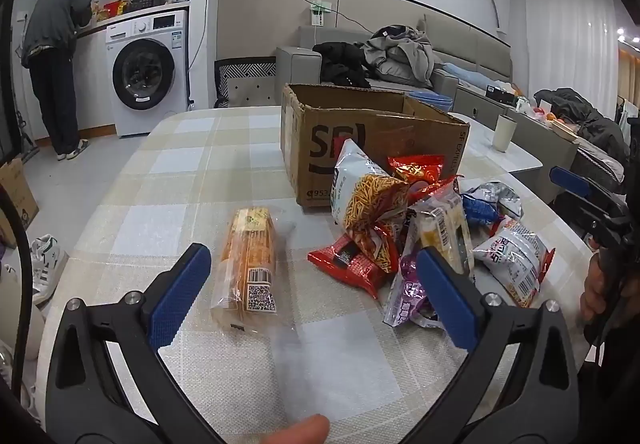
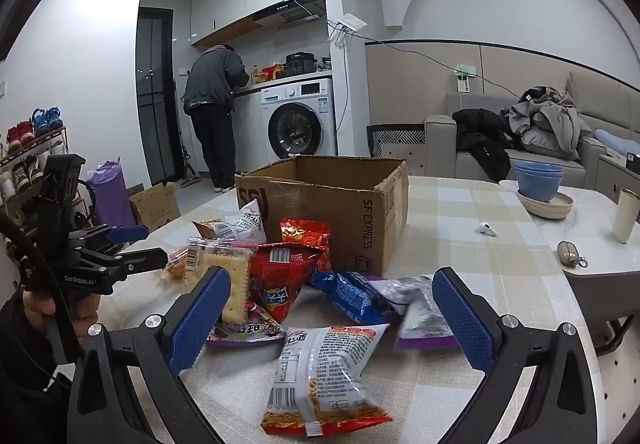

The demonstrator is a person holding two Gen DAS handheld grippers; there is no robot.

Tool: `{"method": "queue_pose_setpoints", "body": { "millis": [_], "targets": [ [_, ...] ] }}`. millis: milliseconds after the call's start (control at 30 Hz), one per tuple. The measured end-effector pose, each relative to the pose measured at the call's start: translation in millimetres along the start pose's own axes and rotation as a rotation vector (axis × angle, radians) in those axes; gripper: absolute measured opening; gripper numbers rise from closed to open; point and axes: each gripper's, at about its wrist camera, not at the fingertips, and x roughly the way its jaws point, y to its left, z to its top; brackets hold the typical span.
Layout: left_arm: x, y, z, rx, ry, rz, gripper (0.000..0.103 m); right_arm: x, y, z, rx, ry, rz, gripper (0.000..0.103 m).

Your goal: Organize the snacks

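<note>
Right now both tools hover above the checked tabletop (image 1: 180, 172) with nothing between their blue pads. The left hand-held gripper (image 1: 314, 276) stands wide apart; a clear-wrapped orange biscuit pack (image 1: 250, 264) lies flat on the cloth between its fingers, untouched. The right hand-held gripper (image 2: 332, 310) is equally spread, tilted down over a white noodle-snack bag (image 2: 320, 372) lying nearest it. Beyond that bag sits the snack pile (image 2: 280, 272): a red bag, a blue packet, a cracker pack and purple packets, heaped just in front of the open cardboard box (image 2: 332, 200). Stacked blue bowls (image 2: 538, 176) rest on the white end of the tabletop, well apart from the pile.
</note>
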Motion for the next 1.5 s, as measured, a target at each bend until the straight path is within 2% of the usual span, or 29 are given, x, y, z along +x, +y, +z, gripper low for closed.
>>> {"method": "queue_pose_setpoints", "body": {
  "millis": [1500],
  "targets": [
    [-5.3,-0.4,1.3,0.023,-0.013,0.015,0.102,-0.9,-7.2,1.3,0.019,-0.002,-0.005,0.103]
  ]
}}
